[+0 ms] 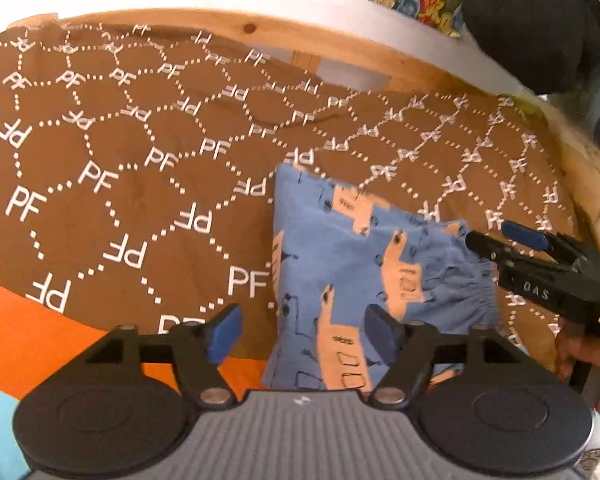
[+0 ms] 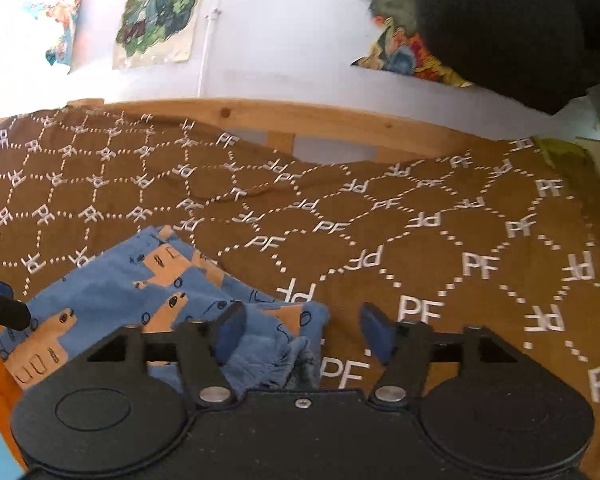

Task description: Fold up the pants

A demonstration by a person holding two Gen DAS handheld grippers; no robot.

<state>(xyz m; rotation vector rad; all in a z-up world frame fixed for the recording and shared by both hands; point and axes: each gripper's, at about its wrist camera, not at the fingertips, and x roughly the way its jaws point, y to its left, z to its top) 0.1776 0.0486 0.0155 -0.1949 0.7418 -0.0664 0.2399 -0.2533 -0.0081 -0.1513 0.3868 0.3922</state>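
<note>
The pants (image 1: pixel 340 256) are blue with tan animal prints and lie folded into a small packet on the brown bedspread (image 1: pixel 100 152). My left gripper (image 1: pixel 302 334) stands open over the packet's near end, its right finger (image 1: pixel 382 332) above the cloth and pressing nothing. My right gripper (image 1: pixel 500 238) reaches in from the right at the gathered waistband edge. In the right wrist view the pants (image 2: pixel 120 280) lie at lower left. The right gripper (image 2: pixel 302 332) is open there, with the waistband corner under its left finger (image 2: pixel 230 330). The left gripper's tip (image 2: pixel 4 308) shows at the left edge.
The brown bedspread (image 2: pixel 420 248) with white "PF" lettering covers the bed. A wooden bed rail (image 2: pixel 300 118) runs along the back, below a white wall with posters (image 2: pixel 160 12). A dark rounded shape (image 1: pixel 532 20) hangs at top right. Orange fabric (image 1: pixel 40 340) lies at lower left.
</note>
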